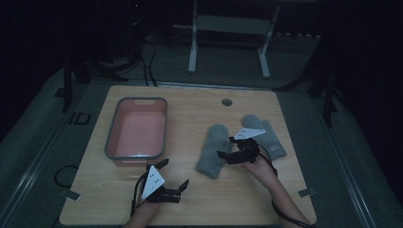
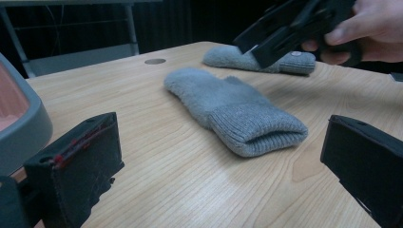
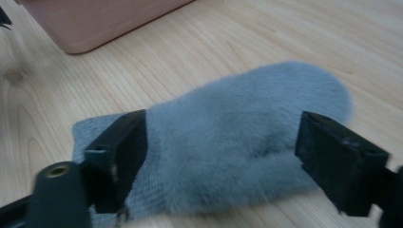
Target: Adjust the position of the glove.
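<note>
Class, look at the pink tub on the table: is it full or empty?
Empty: the high view shows the tub's bare pink floor; both mittens lie outside on the table.

Grey mittens (image 1: 216,151), pink grey-rimmed bin (image 1: 138,130), pale wood table (image 1: 190,114)

Table (image 1: 199,190): tray (image 1: 112,137), two mittens (image 1: 215,151).

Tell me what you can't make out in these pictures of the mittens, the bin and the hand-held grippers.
- Far mitten: in the high view the right hand-held gripper covers its middle; in the left gripper view that gripper crosses it.
- Near mitten: blurred in the right gripper view, so whether the open jaws touch it is unclear.
- Pink bin: cut off by the frame edge in both gripper views.
- Left hand-held gripper: dim; its jaws stand apart.
</note>
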A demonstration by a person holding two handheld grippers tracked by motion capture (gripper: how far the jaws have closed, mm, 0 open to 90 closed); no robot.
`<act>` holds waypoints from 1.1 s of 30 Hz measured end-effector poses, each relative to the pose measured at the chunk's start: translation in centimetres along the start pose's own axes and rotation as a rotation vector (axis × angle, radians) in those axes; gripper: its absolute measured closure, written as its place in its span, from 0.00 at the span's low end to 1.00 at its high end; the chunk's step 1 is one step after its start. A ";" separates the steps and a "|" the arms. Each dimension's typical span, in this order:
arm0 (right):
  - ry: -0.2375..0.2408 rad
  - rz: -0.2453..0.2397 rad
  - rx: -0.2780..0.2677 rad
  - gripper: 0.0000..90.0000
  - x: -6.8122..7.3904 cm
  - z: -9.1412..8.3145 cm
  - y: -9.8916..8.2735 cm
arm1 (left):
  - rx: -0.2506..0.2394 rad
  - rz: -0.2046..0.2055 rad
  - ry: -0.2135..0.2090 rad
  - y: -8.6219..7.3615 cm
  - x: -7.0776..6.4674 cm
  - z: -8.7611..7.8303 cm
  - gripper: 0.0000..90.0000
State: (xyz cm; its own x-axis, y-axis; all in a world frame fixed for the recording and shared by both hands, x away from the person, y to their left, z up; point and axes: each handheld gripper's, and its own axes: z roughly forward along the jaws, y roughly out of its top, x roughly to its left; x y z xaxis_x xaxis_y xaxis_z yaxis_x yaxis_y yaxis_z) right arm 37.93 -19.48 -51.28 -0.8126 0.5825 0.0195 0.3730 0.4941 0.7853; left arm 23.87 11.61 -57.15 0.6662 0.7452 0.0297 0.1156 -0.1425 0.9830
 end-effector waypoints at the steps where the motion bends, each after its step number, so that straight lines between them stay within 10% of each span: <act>1: 0.000 0.000 0.000 0.22 0.0 0.0 0.0 | 0.000 0.000 0.000 0.0 0.0 0.0 0.00; 17: -0.011 -0.055 0.100 0.46 -1.2 5.0 0.0 | 0.001 -0.008 -0.010 0.0 0.1 0.0 0.00; 27: -0.028 -0.108 0.113 0.85 -0.8 5.5 -0.4 | 0.000 -0.012 -0.010 0.0 0.1 0.0 0.00; 33: 0.020 -0.105 0.100 0.91 -0.6 5.0 0.1 | 0.002 -0.012 -0.009 0.0 0.2 0.0 0.00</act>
State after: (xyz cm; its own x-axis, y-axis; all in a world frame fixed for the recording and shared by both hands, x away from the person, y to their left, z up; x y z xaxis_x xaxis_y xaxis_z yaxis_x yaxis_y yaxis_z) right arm 40.65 -16.54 -54.24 -0.8577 0.5120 -0.0465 0.3277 0.6142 0.7179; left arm 23.97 11.72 -57.14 0.6716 0.7408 0.0161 0.1250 -0.1347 0.9830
